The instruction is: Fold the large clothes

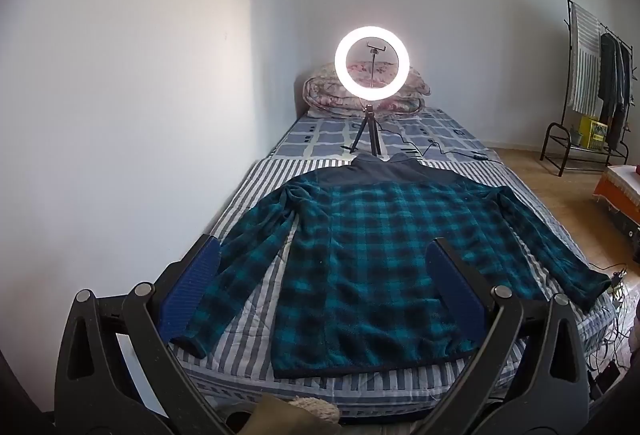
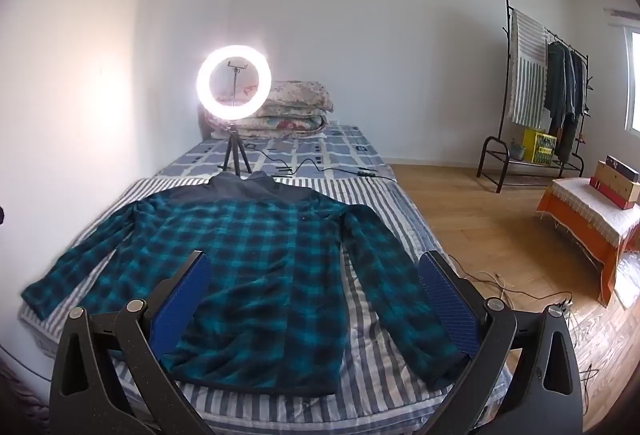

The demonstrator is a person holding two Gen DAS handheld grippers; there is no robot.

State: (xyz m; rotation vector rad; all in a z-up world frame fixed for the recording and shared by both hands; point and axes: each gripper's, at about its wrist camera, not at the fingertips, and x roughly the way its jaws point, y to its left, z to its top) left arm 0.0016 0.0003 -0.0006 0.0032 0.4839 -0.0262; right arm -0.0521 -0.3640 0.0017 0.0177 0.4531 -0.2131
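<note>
Both tools spread and empty above the jacket, fold not yet begun.

I see the teal-and-black plaid fleece jacket (image 1: 372, 259) laid flat on the striped bed (image 1: 248, 187), sleeves splayed for folding; my left tool (image 1: 320, 271) and right tool (image 2: 316, 283) hover near its hem.

White walls, wood floor (image 2: 460, 203), a lit ring light (image 2: 234, 82), and perhaps a window (image 2: 633, 91) at right.

Lit ring light (image 1: 372, 66) before folded quilt (image 2: 296, 111); clothes rack (image 2: 540, 91) by far wall.
</note>
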